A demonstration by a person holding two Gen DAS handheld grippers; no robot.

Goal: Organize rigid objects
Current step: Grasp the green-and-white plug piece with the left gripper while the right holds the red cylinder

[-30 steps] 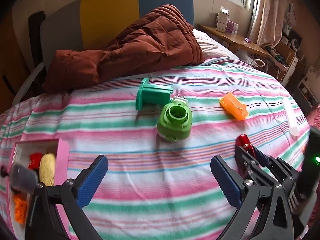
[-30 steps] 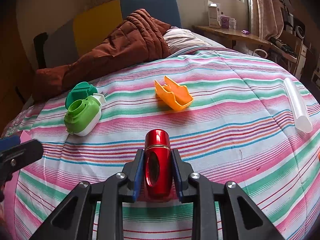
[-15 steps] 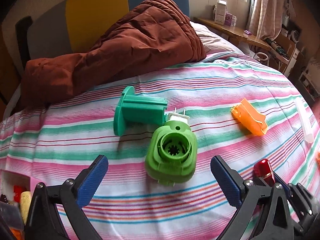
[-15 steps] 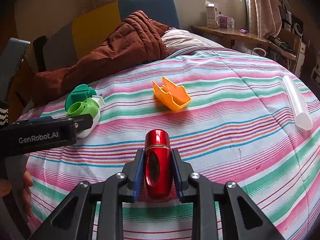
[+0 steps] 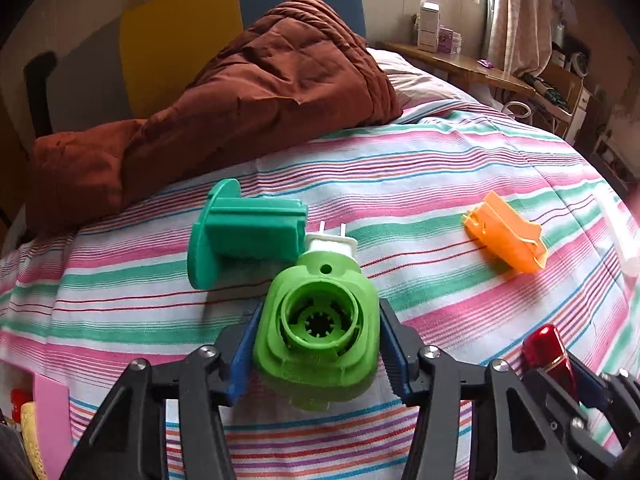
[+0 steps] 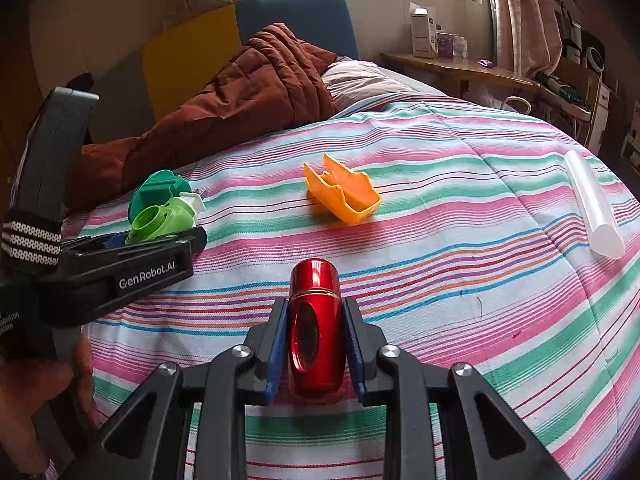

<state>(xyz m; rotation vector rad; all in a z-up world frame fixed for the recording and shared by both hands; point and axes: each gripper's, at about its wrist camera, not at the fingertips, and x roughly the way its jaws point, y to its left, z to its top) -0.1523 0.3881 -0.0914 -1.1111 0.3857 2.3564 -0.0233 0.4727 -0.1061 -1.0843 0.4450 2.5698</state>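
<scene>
Grab step's underway: left gripper (image 5: 316, 356) jaws have just been closing and now pinch the lime-green plastic plug-in housing (image 5: 320, 328) at lower centre on the striped bed, right gripper (image 6: 316, 344) clamps the red metal cylinder (image 6: 316, 320), so next it probably wants a lift toward the pink box (image 5: 50, 416) at lower left.

Lime-green plug-in device (image 5: 318, 328) lies on striped bedspread (image 5: 440, 184), beside teal piece (image 5: 244, 232)

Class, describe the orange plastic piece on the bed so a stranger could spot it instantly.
On the striped bedsheet, below the brown quilt, lies the orange plastic piece. It sits alone, an open trough with jagged edges, the only orange thing there.
</scene>
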